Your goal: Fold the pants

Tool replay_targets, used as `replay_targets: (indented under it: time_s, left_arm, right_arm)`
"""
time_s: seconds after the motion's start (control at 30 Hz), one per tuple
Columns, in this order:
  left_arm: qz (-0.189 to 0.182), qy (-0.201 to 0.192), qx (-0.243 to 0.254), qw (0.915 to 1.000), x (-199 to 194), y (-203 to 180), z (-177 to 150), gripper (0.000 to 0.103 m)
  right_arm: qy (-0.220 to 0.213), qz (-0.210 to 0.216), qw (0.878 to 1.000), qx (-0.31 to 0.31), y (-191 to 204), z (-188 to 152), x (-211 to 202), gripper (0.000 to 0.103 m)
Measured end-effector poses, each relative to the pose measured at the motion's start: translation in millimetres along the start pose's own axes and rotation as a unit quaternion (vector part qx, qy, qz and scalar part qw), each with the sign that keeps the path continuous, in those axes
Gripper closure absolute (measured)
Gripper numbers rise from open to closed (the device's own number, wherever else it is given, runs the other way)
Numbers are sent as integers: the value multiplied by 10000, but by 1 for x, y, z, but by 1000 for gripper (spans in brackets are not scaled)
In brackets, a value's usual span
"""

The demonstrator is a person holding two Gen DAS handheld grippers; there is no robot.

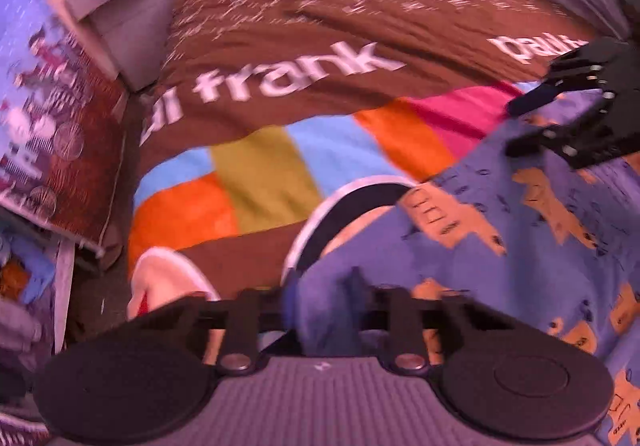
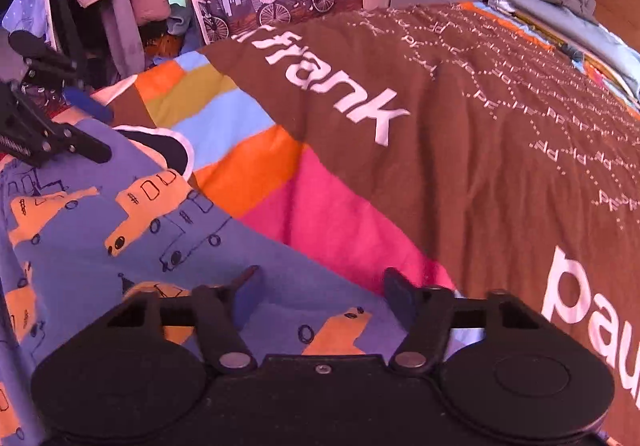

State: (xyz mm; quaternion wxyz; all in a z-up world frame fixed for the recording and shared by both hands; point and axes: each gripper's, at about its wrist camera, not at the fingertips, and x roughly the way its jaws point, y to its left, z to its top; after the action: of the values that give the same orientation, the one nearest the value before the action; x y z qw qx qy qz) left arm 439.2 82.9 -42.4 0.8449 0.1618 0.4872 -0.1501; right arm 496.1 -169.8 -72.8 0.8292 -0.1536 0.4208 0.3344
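Purple truck-print pants [image 1: 520,246] bunch between the left claw [image 1: 326,298], pinched tight for lifting. Right claw [image 2: 320,290] straddles the opposite edge, half-closed, not yet gripping. Beyond them, the striped brown bed cover [image 2: 460,126] lies flat, ready for folding.

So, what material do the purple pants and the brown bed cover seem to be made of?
The purple pants look like thin, matte knit cotton: the cloth lies limp with soft creases and a flat printed truck pattern. The brown bed cover looks like matte woven cotton, with broad shallow wrinkles and flat printed lettering. The exact fibre of either cannot be told.
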Motion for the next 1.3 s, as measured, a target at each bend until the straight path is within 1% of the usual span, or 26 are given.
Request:
replay_targets:
  time_s: [0.03, 0.07, 0.1, 0.13, 0.17, 0.2, 0.27, 0.33, 0.37, 0.43, 0.5, 0.6, 0.67, 0.73, 0.8, 1.0, 1.13, 1.2, 1.23, 1.3]
  left_arm:
    - [6, -14, 53, 10000, -1, -4, 0, 95]
    - [69, -34, 101, 9999, -2, -8, -1, 97]
    - [195, -75, 161, 9997, -4, -13, -2, 99]
    - [335, -137, 216, 9991, -7, -16, -2, 99]
    - [454, -213, 234, 9985, -11, -18, -2, 99]
    - [561, -308, 219, 9977, -17, -19, -1, 100]
    - [903, -585, 176, 9940, -30, -19, 4, 100]
    - [1266, -801, 156, 9886, -38, -20, 6, 100]
    - [1430, -846, 150, 9860, -37, -22, 8, 100]
    - [1543, -782, 51, 9849, -32, -19, 10, 100]
    - [1566, -753, -59, 9848, -29, -19, 9, 100]
    - [1606, -989, -56, 9820, -41, -22, 3, 100]
    - [1573, -1200, -92, 9802, -55, -26, -4, 100]
    - [1513, -1337, -145, 9793, -72, -30, -9, 100]
    - [1413, -1355, -92, 9806, -90, -36, -14, 100]
    - [1354, -1472, 193, 9796, -140, -60, -40, 100]
    - [1198, -1702, 304, 9776, -164, -76, -77, 99]
    - [1034, -1683, 345, 9797, -165, -84, -100, 99]
    - [956, -1672, 289, 9809, -163, -87, -110, 99]
    - [693, -1482, 98, 9865, -153, -87, -127, 98]
  right_arm:
    - [-7, 69, 10000, 46, -1, -2, 0, 68]
    - [-4, 118, 9999, 64, -1, -4, -2, 71]
    - [-2, 126, 9999, 48, 0, -6, -2, 80]
    - [11, 114, 9999, 16, 2, -6, -2, 94]
    - [25, 92, 10000, -5, 3, -5, -3, 101]
    - [25, 17, 10000, -47, 5, -5, -4, 103]
    - [-83, -188, 9996, -183, 10, 0, -10, 103]
    - [-404, -371, 9983, -211, 15, 7, -22, 103]
    - [-551, -470, 9972, -182, 15, 10, -27, 103]
    - [-808, -648, 9946, -54, 16, 15, -33, 103]
    - [-855, -750, 9935, -36, 18, 17, -31, 103]
    - [-846, -817, 9930, -108, 24, 14, -30, 103]
    - [-947, -853, 9917, -154, 29, 10, -40, 103]
    - [-1104, -850, 9901, -156, 35, 5, -60, 103]
    - [-1231, -840, 9887, -181, 42, -2, -84, 103]
    - [-1367, -742, 9869, -434, 80, -22, -163, 103]
    - [-1368, -551, 9878, -491, 114, -57, -205, 103]
    - [-1345, -483, 9884, -513, 134, -79, -219, 103]
    - [-1331, -425, 9891, -455, 142, -92, -224, 103]
    - [-1270, -308, 9908, -339, 160, -117, -227, 103]
